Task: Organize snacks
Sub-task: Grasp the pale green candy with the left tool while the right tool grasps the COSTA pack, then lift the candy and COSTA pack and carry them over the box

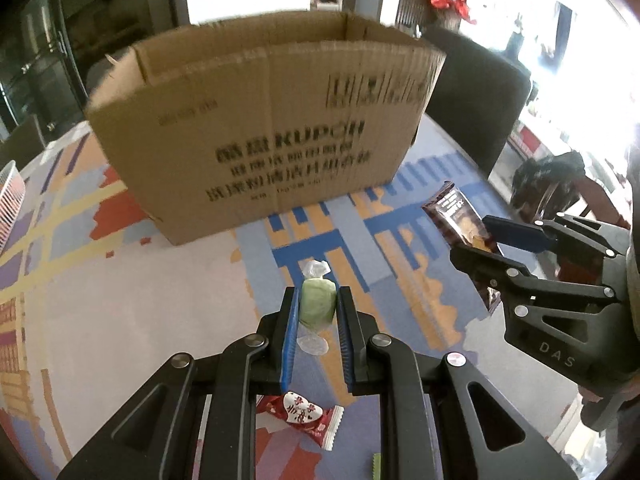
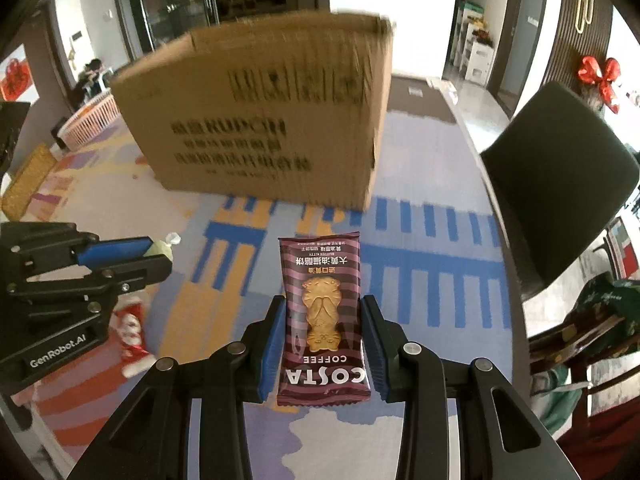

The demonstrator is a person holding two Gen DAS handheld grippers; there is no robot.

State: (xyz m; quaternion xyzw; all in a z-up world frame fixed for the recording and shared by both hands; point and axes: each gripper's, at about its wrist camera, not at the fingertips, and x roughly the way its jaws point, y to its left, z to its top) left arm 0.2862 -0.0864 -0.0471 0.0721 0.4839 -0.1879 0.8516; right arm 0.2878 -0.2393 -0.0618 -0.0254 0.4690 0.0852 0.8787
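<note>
While the open cardboard box (image 1: 256, 120) stands on the patterned table (image 1: 120, 300), contents unseen, a green candy (image 1: 317, 306) is clamped by the left gripper (image 1: 318, 312); a Costa biscuit packet (image 2: 323, 320) is pinched by the right gripper (image 2: 325, 336), both angled down, near it.

Green candy (image 1: 317, 306): pale green, clear twisted wrapper ends, held upright between the blue pads of the left gripper (image 1: 318, 312), clear of the counter.

Biscuit packet (image 2: 323, 320): maroon striped wrapper marked COSTA COFFEE, cat-shaped biscuit pictured, held flat and lengthwise between the pads of the right gripper (image 2: 324, 320), far end pointing toward the box.

Cardboard box (image 1: 264, 120): large, brown, open-topped, dark print on its side, standing on the patterned counter ahead of both snacks.

Red-and-white snack packet (image 1: 308, 414): lying flat on the counter, below the green candy.
</note>
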